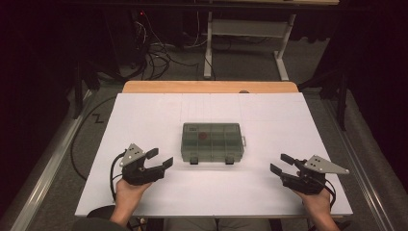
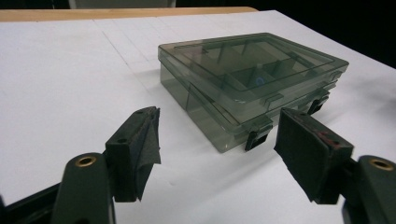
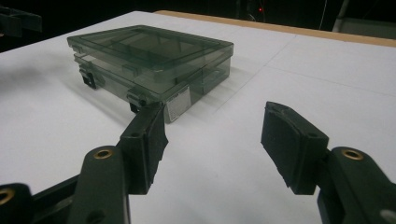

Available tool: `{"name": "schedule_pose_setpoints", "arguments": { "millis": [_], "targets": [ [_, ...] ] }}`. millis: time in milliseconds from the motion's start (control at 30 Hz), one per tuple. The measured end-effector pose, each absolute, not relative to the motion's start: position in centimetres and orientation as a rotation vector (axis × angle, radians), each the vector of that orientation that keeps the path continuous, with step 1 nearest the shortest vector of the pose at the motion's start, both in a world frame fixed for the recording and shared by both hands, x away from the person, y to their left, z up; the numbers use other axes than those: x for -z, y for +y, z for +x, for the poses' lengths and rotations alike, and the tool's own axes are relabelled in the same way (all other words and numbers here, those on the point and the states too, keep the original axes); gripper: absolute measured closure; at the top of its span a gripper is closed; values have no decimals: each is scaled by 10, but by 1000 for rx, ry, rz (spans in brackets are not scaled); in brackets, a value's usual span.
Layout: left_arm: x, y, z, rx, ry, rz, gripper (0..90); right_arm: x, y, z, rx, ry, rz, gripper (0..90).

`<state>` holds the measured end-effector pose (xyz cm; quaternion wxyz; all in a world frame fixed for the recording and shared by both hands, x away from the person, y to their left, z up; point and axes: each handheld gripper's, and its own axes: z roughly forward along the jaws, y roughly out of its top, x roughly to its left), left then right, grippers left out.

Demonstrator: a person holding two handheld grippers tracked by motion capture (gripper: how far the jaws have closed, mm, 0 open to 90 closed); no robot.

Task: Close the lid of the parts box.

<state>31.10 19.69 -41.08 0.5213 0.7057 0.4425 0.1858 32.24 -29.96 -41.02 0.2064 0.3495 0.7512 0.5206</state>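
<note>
A translucent grey-green compartment box (image 1: 211, 143) lies in the middle of the white table top (image 1: 144, 115) with its lid down. Two black latches (image 1: 193, 160) face the near side. Something small and red (image 1: 203, 135) shows through the lid. My left gripper (image 1: 161, 157) rests to the box's near left, open and empty, a short gap away. In the left gripper view the box (image 2: 252, 74) lies just beyond the spread jaws of the left gripper (image 2: 217, 130). My right gripper (image 1: 278, 163) sits to the near right, open and empty. Past the right gripper (image 3: 215, 116), the box (image 3: 154, 56) lies ahead and left.
A wooden strip (image 1: 211, 87) runs along the table's far edge. Beyond it, loose cables (image 1: 154, 57) lie on the floor beside the white legs of another table (image 1: 208, 48). A dark cable (image 1: 79, 139) loops off the table's left side.
</note>
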Motion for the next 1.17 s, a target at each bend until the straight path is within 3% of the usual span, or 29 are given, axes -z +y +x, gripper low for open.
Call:
{"name": "schedule_pose_setpoints", "arguments": {
  "millis": [1167],
  "targets": [
    [410, 199, 312, -455, 1052, 1659, 294, 410, -304, 324, -1485, 2053, 979, 381]
  ]
}}
